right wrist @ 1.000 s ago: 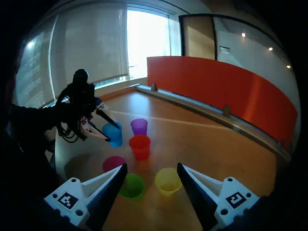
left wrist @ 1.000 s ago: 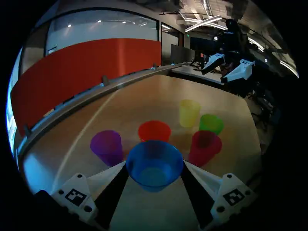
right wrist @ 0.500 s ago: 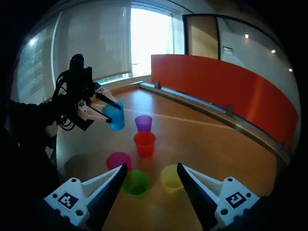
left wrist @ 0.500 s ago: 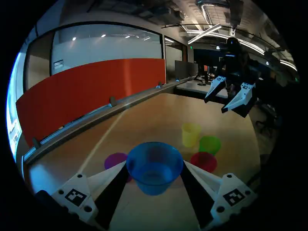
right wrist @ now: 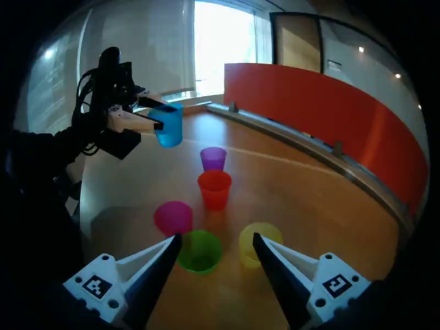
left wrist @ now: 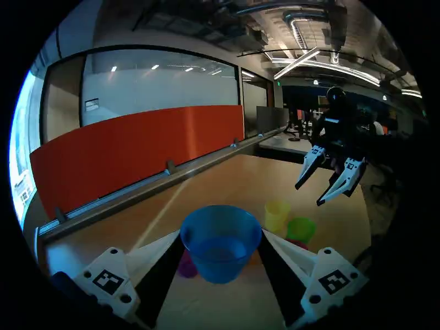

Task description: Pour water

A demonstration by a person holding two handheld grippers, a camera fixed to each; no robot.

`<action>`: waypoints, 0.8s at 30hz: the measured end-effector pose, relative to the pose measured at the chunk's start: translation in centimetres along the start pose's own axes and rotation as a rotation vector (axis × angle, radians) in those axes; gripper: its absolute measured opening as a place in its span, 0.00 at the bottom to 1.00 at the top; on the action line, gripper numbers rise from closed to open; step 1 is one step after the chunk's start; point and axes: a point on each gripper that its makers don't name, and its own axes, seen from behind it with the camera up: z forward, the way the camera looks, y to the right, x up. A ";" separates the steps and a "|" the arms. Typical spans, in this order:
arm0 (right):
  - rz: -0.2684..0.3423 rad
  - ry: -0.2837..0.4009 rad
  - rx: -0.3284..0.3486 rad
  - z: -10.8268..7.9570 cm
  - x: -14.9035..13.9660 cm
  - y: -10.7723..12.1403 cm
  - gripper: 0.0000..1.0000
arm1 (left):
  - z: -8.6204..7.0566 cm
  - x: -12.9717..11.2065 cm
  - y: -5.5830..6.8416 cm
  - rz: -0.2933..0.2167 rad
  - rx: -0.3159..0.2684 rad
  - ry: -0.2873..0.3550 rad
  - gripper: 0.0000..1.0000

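— While the blue cup [left wrist: 221,250] sits between those two fingers, how is the left hand-held gripper [left wrist: 220,235] set?

— Closed in on it, with one finger pressing each side of the cup just under the rim. In the right gripper view the cup hangs in the air above the tabletop [right wrist: 313,209]. It is close to upright and off to one side of the other cups.

— Any water in it?

— Something like a level shows low inside, but I cannot tell for sure.

— And the right hand-held gripper [right wrist: 216,237]?

— Its fingers are spread wide and grasp nothing. It hovers over the near end of the group. The green cup [right wrist: 199,251] stands on the tabletop beneath it, by the finger on the view's left. The yellow cup [right wrist: 258,241] is partly hidden behind the other finger.

— The rest of the cups?

— All are upright on the tabletop, mouths up. A pink cup [right wrist: 173,217] stands just beyond the green one. A red cup [right wrist: 214,188] is farther on, near the middle, and a purple cup [right wrist: 213,158] stands just behind the red.

— What lies beyond?

— A long orange panel [right wrist: 330,104] runs along the tabletop's far edge, and a bright window [right wrist: 223,44] lies past its end. A dark sleeve [right wrist: 38,165] reaches in to the left hand-held gripper.
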 end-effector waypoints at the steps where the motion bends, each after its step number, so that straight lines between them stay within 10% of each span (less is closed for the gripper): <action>1: 0.000 -0.003 0.003 0.1 -0.2 -0.1 1.00 | -0.1 0.3 -0.1 0.000 0.003 0.009 0.87; 24: -0.039 -0.097 0.064 2.7 -4.1 -2.1 1.00 | -1.7 4.6 -1.6 -0.002 0.067 0.119 0.87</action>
